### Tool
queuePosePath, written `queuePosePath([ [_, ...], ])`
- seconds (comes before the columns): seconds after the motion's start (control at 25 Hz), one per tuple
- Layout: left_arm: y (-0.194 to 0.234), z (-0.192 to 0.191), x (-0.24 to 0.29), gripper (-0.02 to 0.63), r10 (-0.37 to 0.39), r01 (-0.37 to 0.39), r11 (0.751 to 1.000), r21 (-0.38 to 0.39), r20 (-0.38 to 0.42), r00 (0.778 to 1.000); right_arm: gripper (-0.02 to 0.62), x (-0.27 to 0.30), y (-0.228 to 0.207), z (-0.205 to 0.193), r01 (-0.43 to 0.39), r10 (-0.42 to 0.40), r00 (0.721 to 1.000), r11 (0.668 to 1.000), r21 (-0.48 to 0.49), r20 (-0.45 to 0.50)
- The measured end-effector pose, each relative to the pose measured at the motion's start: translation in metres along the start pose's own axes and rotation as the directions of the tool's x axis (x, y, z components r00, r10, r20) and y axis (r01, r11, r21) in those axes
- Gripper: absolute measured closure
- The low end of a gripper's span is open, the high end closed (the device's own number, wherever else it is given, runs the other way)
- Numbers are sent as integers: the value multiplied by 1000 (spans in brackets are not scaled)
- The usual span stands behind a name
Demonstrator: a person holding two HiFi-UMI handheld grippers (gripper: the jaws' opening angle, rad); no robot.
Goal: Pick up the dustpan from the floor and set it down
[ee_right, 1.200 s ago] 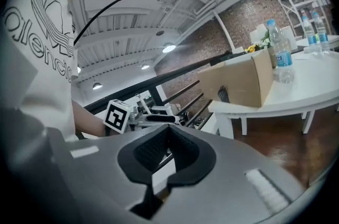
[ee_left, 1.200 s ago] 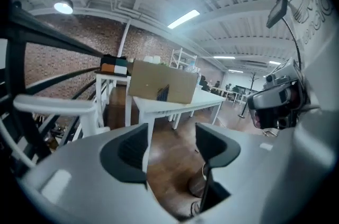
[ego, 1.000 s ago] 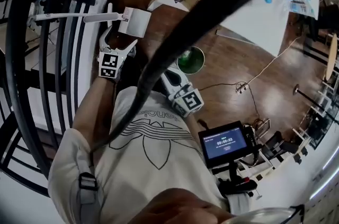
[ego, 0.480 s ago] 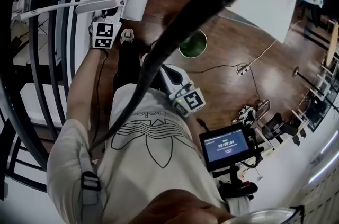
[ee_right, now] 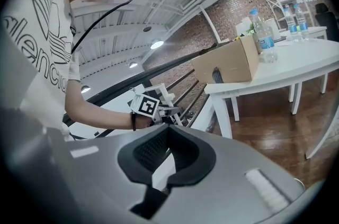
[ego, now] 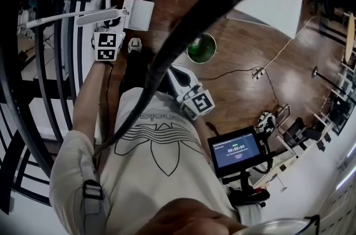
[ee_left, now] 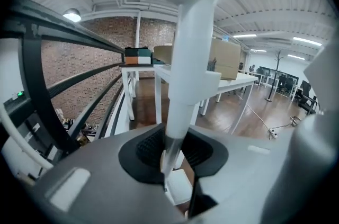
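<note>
Dim, vignetted fisheye, edges warped

Locate the white table standing on the wooden floor. A cardboard box sits at the end of the table top nearest the black railing, and a water bottle stands just beside it. You will find the green bin on the floor near the table's corner. A power strip with its cable lies further out on the floor. A brick wall runs behind the railing. A small lit screen shows at the lower right of the head view.
</note>
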State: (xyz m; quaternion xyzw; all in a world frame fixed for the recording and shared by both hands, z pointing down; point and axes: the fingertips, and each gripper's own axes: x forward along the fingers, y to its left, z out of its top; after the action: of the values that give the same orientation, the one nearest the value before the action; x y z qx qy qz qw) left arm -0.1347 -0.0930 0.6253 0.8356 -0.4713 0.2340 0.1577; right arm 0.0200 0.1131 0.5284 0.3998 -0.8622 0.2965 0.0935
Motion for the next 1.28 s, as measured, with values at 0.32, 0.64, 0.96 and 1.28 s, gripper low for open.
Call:
queuePosePath([
  [0.32, -33, 56, -59, 503, 40, -39, 999, -24, 22, 999, 594, -32, -15, 43, -19, 29, 993, 996, -88, 115],
  [0.64, -64, 120, -115, 503, 68, -68, 998, -3, 82, 994, 594, -44, -29, 79, -45, 74, 972, 990, -134, 223],
  [0.96, -84, 122, -114, 503, 48, -49, 999, 10, 66, 997, 594, -41, -31, 85, -80, 120, 964, 982, -171, 238],
  [1.28, -86, 115, -111, 503, 34, -35, 999, 21, 38, 999, 594, -42, -34, 82, -73, 105, 965, 988, -137, 240],
])
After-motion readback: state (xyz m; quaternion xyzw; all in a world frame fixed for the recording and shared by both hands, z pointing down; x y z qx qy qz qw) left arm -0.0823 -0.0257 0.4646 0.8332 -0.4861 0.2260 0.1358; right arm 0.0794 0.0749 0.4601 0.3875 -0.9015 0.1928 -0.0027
